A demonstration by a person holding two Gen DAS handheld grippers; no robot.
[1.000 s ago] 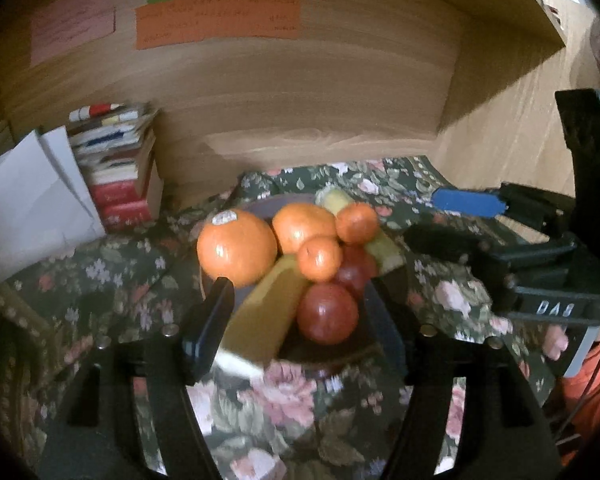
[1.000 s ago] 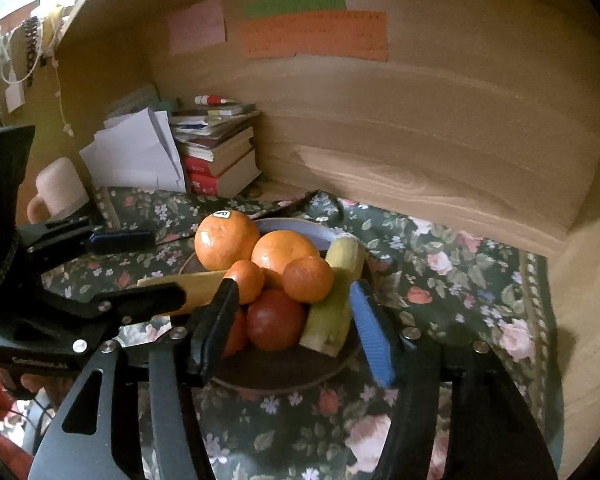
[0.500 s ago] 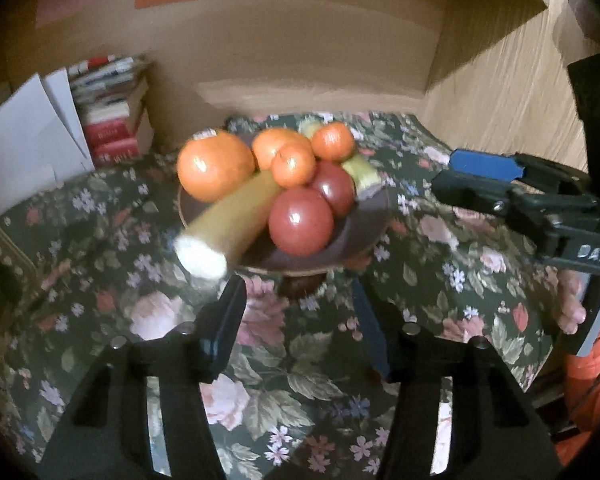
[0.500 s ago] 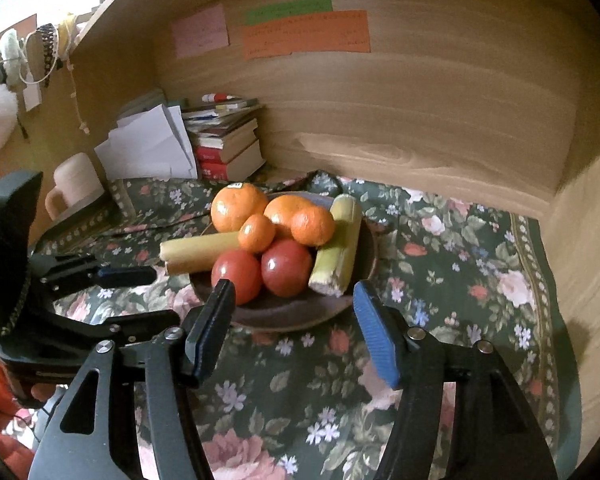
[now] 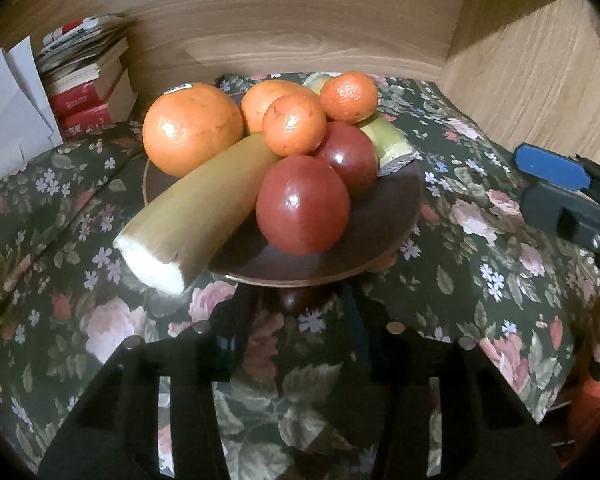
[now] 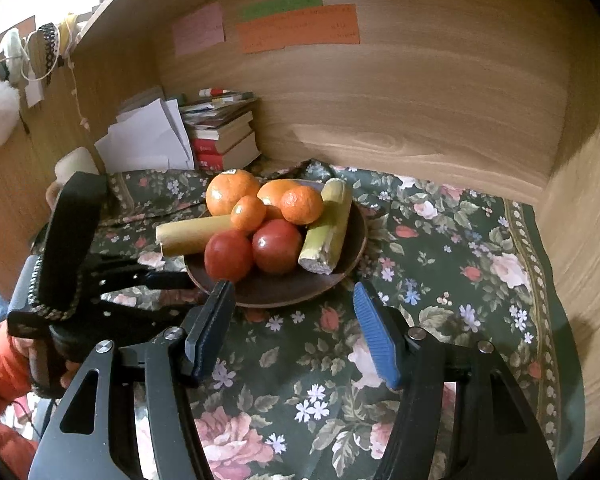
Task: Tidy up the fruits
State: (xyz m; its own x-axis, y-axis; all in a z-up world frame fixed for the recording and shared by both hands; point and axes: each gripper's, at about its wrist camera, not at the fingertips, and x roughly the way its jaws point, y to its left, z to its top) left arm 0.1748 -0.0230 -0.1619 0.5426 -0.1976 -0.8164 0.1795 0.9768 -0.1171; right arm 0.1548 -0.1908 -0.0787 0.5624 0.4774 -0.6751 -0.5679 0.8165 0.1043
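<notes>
Sitting heaped in a brown bowl [image 6: 352, 248] are the fruits: a big orange [image 5: 192, 128] with a sticker at ten o'clock, a second orange [image 6: 278, 192] behind, two small tangerines [image 5: 294, 124] on top, and two red tomatoes [image 5: 302, 204] at the front. One yellow cane stick [image 5: 192, 208] pokes over the rim toward eight o'clock; a greener stick [image 6: 326, 232] lies along the three o'clock side. The bowl stands on a dark flowered cloth [image 6: 460, 272] inside a wooden alcove.

The right claw [image 6: 296, 328] hangs just in front of the bowl at six o'clock, its pads spread wide with nothing between them. The left claw [image 5: 292, 332] sits low by the bowl's near edge; its fingers are dark and blurred, but they seem parted and hold nothing. From the right camera the left claw [image 6: 172, 280] reaches in at nine o'clock.

Behind, at eleven o'clock, are stacked books [image 6: 224, 136] and white papers [image 6: 148, 140]; coloured notes [image 6: 300, 28] are stuck on the back wall.
</notes>
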